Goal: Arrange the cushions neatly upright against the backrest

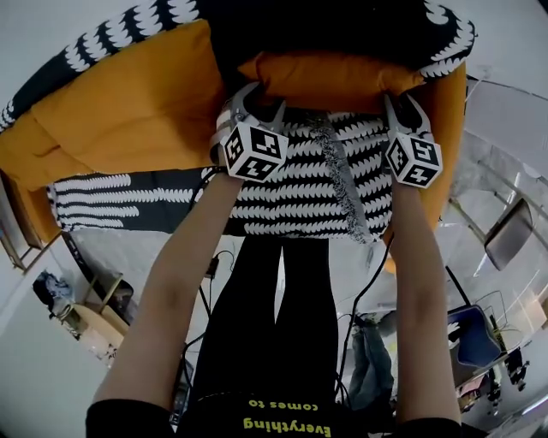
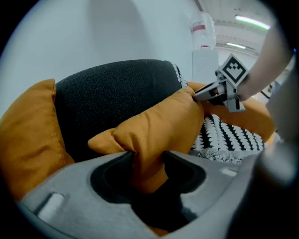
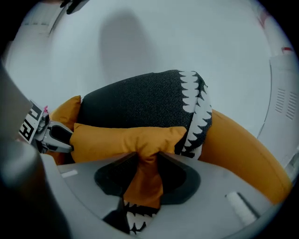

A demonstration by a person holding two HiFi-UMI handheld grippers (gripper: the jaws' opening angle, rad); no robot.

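Pale wall [image 3: 140, 42] behind armchair: black backrest [image 3: 140, 100], black-and-white patterned seat [image 1: 291, 192], orange side pad [image 1: 128, 107] at left. Small orange cushion [image 1: 330, 79] lies crosswise at far edge of seat, in front of backrest. Left gripper [image 1: 254, 101] pinches cushion's left corner, fabric bunched between narrow jaws. Right gripper [image 1: 402, 107] grips right corner likewise.

So the big cushion [image 1: 334, 26] sits at the back edge of the seat [image 1: 291, 192], leaning on the backrest [image 1: 128, 103]. The small cushion [image 1: 330, 79] lies crosswise just in front of it, touching it. The left hand-held gripper [image 1: 257, 101] has the small cushion's left end between its jaws, and the right hand-held gripper [image 1: 401, 109] has the right end.
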